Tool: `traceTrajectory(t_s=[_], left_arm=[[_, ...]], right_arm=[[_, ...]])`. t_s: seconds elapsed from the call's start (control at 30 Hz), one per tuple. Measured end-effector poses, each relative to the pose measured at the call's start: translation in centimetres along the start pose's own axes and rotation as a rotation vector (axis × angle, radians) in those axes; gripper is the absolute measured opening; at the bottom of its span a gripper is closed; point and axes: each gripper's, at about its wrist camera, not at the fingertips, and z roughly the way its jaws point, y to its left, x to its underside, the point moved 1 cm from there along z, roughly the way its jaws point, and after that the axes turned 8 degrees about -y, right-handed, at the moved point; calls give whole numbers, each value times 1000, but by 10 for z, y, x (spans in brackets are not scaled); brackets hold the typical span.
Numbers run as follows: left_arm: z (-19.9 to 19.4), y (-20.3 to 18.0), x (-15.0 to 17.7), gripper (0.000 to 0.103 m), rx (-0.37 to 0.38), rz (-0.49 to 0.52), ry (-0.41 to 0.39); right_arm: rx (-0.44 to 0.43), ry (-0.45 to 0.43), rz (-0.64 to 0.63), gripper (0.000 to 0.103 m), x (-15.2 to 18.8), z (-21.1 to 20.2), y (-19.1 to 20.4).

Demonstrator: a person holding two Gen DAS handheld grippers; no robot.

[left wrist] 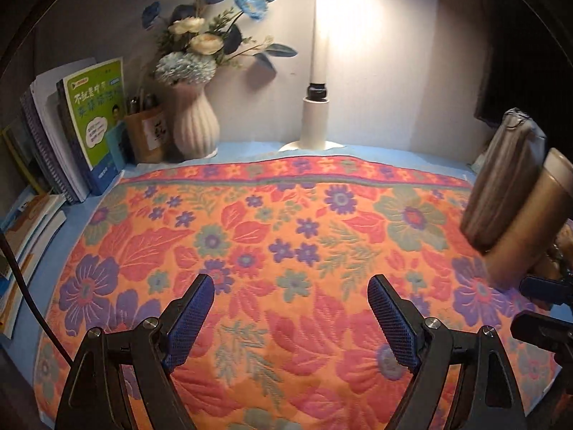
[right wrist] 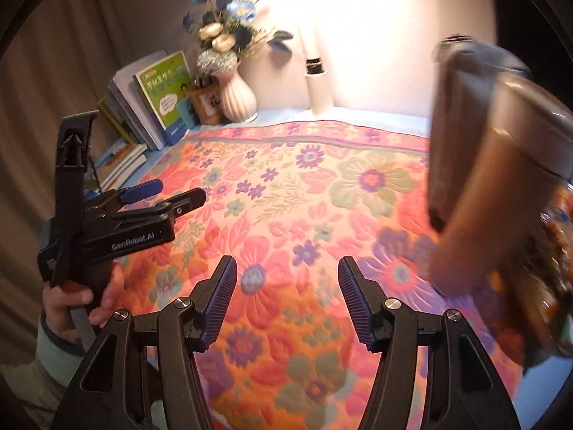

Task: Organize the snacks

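Snacks in colourful wrappers, blurred, lie at the far right of the right tool, behind a brown cylindrical cup, so I judge the approach step, and both tools, the left tool too, point downward, wide and empty, over the floral orange cloth.

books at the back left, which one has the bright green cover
The upright book leaning at the front of the standing row, beside the brown pen holder. The books behind it show white or dark edges.
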Motion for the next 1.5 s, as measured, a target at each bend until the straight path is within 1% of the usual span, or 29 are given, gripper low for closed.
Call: traceTrajectory(t_s=[0.1,0.23,0.3,0.33,0.37,0.4,0.43,0.47,0.5,0.53,0.6,0.67,0.7,0.8,0.83,0.87,1.13,1.5], left_arm=[[19,13,6,86,-33,6,5],[45,22,7,86,-78,8,-20],[53,27,4,86,-115,-25,-72],[56,31,4,88,-128,-50,-103],[60,35,3,96,-125,-75,-102],[65,38,3,98,-102,-98,-79],[67,41,4,98,-79,-120,-70],[68,44,5,98,-61,-138,-63],[70,48,5,98,-46,-155,-55],[72,50,6,98,-33,-169,-46],[74,50,7,98,-27,-182,-31],[75,49,8,98,-33,-180,-26],[74,48,8,98,-34,-175,-29],[69,49,7,98,-41,-172,-56],[68,49,7,102,-35,-179,-61],[67,51,7,103,-28,-187,-62],[68,57,8,103,-32,-222,-56],[68,56,8,103,-25,-217,-54]], right_arm=[[30,-24,-16,58,-8,34,6],[97,-71,-25,58,-20,69,3],[130,-91,-19,59,-26,85,0],[144,-99,-13,60,-27,92,-3],[155,-106,-9,62,-27,99,-6],[162,-110,-4,64,-25,104,-8],[166,-112,-4,70,-22,108,-10],[177,-106,-8,72,-18,113,-11],[193,-80,-13,72,-16,117,-12],[196,-66,-16,72,-16,119,-12],[197,-82,-23,72,-15,118,-10],[209,-84,-31,77,-13,116,-9],[216,-81,-34,77,-12,117,-8],[222,-67,-40,77,-11,120,-7],[223,-61,-37,77,-11,121,-8],[224,-57,-33,77,-11,122,-9],[216,-39,8,78,-11,122,-16],[216,-25,-4,78,-10,125,-14]])
